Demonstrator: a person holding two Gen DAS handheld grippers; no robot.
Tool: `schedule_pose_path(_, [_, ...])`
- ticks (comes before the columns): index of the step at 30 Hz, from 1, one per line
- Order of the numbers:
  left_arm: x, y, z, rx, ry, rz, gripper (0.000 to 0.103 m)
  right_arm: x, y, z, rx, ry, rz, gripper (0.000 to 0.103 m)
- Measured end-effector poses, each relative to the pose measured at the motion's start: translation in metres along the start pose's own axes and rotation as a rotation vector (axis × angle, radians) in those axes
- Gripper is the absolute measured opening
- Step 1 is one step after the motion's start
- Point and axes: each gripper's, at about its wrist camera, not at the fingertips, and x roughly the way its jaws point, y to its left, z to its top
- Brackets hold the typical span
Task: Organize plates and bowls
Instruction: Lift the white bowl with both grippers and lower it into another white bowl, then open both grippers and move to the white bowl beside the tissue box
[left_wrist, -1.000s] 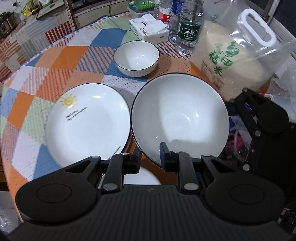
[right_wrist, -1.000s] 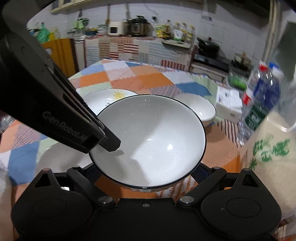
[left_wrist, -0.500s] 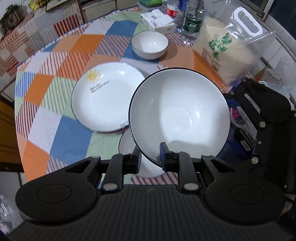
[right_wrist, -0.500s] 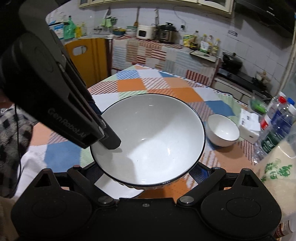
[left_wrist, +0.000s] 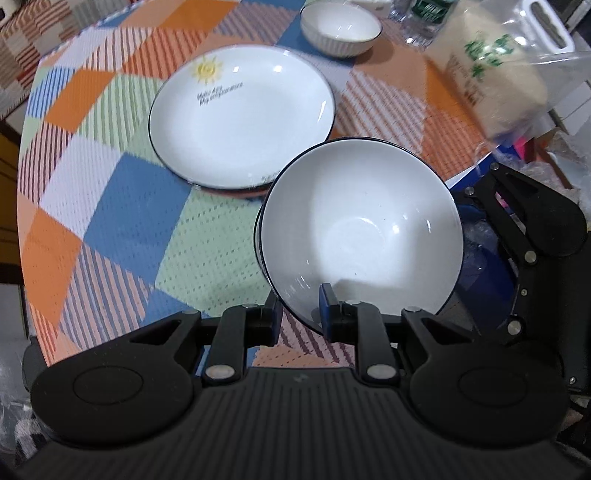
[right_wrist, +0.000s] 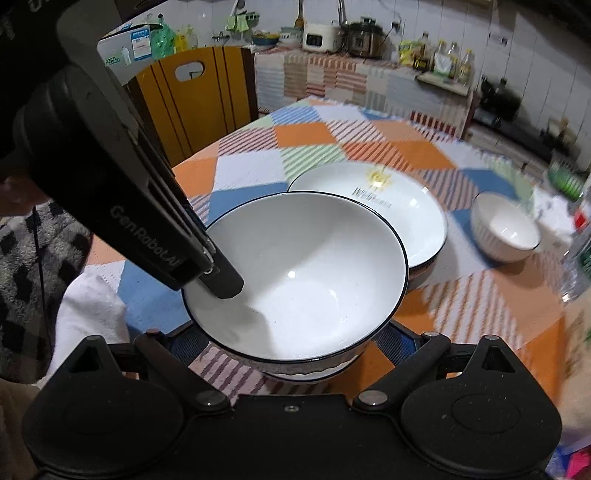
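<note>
A large white bowl (left_wrist: 362, 229) with a dark rim hangs just above the table, tilted slightly. My left gripper (left_wrist: 300, 310) is shut on its near rim, one finger inside (right_wrist: 221, 284) and one outside. My right gripper (right_wrist: 291, 347) holds the same bowl (right_wrist: 295, 266) from the opposite side, its fingers wide around the outer wall; its black body (left_wrist: 535, 229) shows at the right. A second white rim (left_wrist: 257, 229) peeks out directly under the held bowl. The sun-printed plate (left_wrist: 240, 118) lies on the cloth just beyond. A small ribbed bowl (left_wrist: 340, 29) stands farther back.
The checked tablecloth (left_wrist: 110, 206) covers a round table. A bag of rice (left_wrist: 487, 74) and water bottles (right_wrist: 580, 258) crowd the right side. A yellow chair back (right_wrist: 195, 99) stands past the far edge. A patterned sleeve (right_wrist: 22, 258) shows at the left.
Both grippers have carried the large bowl across the table toward its near edge. The sun plate, once beside the bowl, now lies behind it. The white dish below has slid under the bowl.
</note>
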Motion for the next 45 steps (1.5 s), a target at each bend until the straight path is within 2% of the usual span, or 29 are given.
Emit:
schedule_pose_path(6, [0.019, 0.011, 0.007, -0.054, 0.06, -0.021, 0.019, 0.017, -0.001, -0.004, 0.012, 0.046, 0.039, 0.098])
schedule_pose_path(15, [0.038, 0.013, 0.013, -0.076, 0.093, -0.022, 0.02, 0.032, 0.001, -0.005, -0.023, 0.09, 0.011, 0.098])
schedule_pose_path(19, [0.039, 0.016, 0.013, -0.069, 0.059, -0.004, 0.028, 0.035, 0.005, -0.007, -0.056, 0.084, -0.029, 0.099])
schedule_pose_path(21, [0.037, 0.018, 0.014, -0.072, 0.05, 0.008, 0.039, 0.037, 0.007, -0.009, -0.079, 0.087, -0.059, 0.101])
schedule_pose_path(23, [0.033, 0.019, 0.013, -0.06, 0.042, 0.004, 0.041, 0.034, 0.005, -0.009, -0.078, 0.076, -0.055, 0.101])
schedule_pose_path(34, [-0.009, 0.015, 0.008, 0.001, -0.009, 0.001, 0.048, -0.018, -0.022, 0.01, -0.017, -0.008, -0.011, 0.101])
schedule_pose_path(40, [-0.028, 0.011, 0.007, 0.024, -0.029, -0.002, 0.049, -0.044, -0.042, 0.017, 0.023, -0.052, -0.037, 0.101])
schedule_pose_path(45, [-0.05, 0.005, 0.008, 0.072, -0.105, 0.031, 0.049, -0.059, -0.06, 0.022, 0.045, -0.08, -0.088, 0.101])
